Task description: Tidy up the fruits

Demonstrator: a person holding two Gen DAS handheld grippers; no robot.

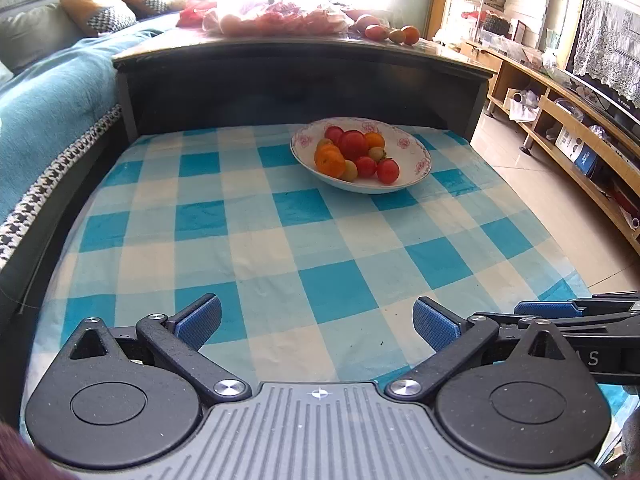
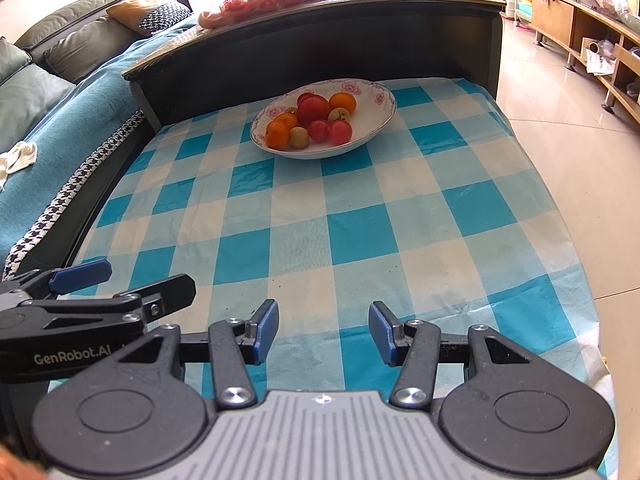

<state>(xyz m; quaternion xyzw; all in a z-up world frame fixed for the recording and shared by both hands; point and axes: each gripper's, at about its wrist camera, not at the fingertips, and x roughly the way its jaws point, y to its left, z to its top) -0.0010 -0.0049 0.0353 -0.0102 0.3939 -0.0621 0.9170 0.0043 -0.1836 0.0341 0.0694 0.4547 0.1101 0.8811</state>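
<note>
While both grippers hang low over the near edge of the checked cloth (image 1: pixel 280 216), well short of the bowl (image 1: pixel 416 168), nothing is gripped: the left gripper (image 1: pixel 316 322) stands wide open with only cloth between its blue ribbed pads, and the right gripper (image 2: pixel 324 330) stands partly open, also empty. The bowl is a shallow white dish with a pink flower pattern on its rim, sitting on the far part of the cloth just in front of a dark shelf (image 1: pixel 304 46). Heaped in the bowl are round, glossy fruits (image 1: pixel 354 152): red ones, oranges with a dimpled skin, and small yellow-green ones. More fruit (image 1: pixel 394 34) lies on top of the shelf, behind the bowl. The smooth round fruits would probably roll if one is pulled from the heap, and could spill over the low rim. A hard squeeze may bruise the soft red ones. The thin cloth looks slippery, so a push could slide the bowl.
</note>
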